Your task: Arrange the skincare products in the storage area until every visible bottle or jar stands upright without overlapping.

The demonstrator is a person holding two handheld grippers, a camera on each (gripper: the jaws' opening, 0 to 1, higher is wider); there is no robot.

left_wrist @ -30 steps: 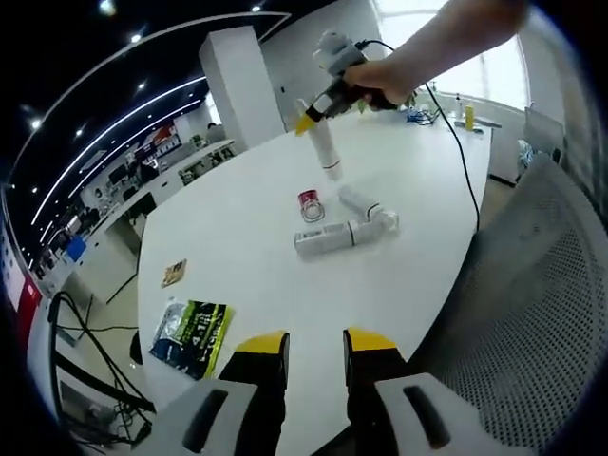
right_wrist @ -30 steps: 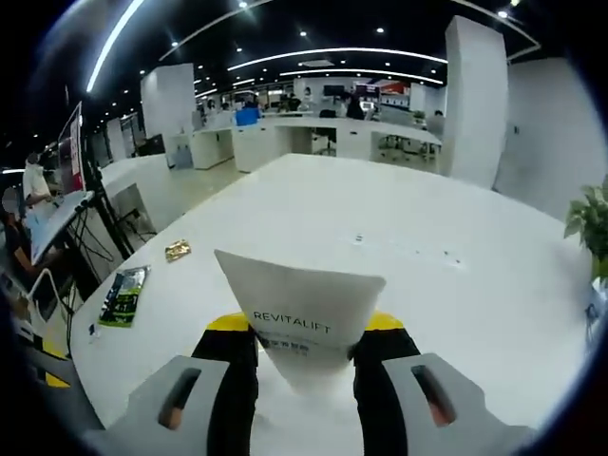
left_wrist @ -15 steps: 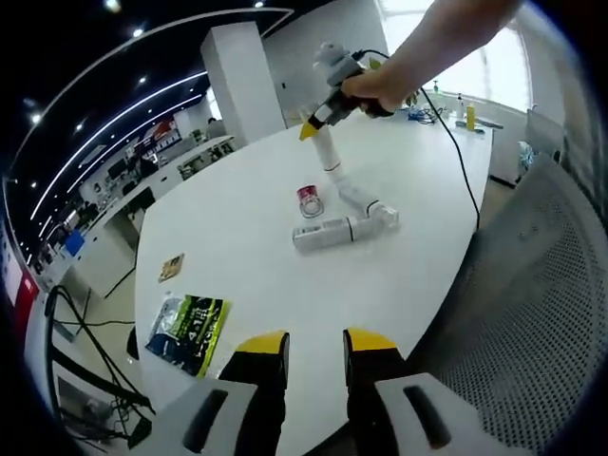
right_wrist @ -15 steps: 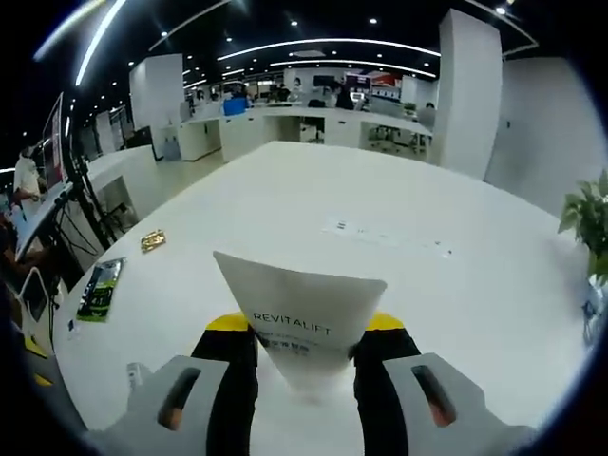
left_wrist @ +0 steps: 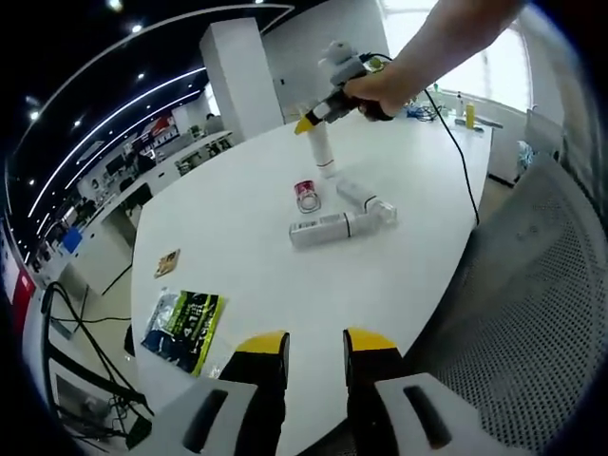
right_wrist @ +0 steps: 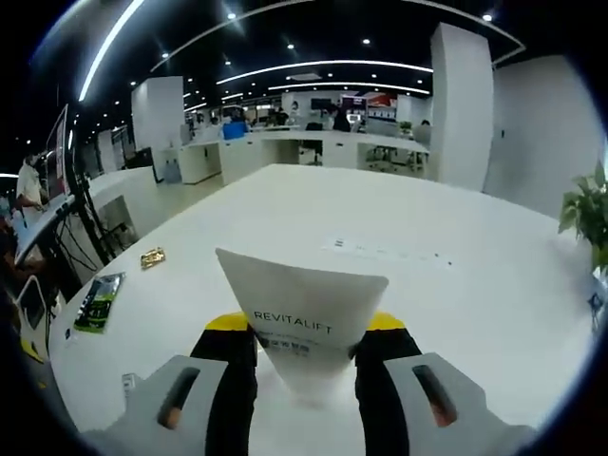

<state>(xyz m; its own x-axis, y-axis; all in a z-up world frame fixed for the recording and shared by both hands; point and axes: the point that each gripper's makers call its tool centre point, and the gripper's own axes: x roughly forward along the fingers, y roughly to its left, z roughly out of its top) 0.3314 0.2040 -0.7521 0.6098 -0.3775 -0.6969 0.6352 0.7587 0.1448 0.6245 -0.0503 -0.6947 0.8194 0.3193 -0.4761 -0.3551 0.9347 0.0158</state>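
Held by a person's hand, my right gripper (left_wrist: 306,122) is shut on a white tube (left_wrist: 322,150) that hangs almost upright, cap down, at the table just behind a small red jar (left_wrist: 307,193). Two more white tubes lie flat: a long one (left_wrist: 321,227) and a shorter one (left_wrist: 364,198) beside it. In the right gripper view the same tube (right_wrist: 300,318), marked REVITALIFT, sits crimped end up between the jaws of my right gripper (right_wrist: 304,353). My left gripper (left_wrist: 316,353) hovers at the near table edge, open, with nothing between its fingers.
A green and black packet (left_wrist: 183,323) and a small gold item (left_wrist: 169,263) lie on the left of the white table (left_wrist: 247,237). A mesh chair (left_wrist: 532,313) stands at the right. A black cable (left_wrist: 461,152) runs across the far side. The packet (right_wrist: 98,302) also lies left.
The right gripper has brought the tube from tilted to nearly upright, cap closer to the table behind the red jar. Both views shifted slightly with the hands.
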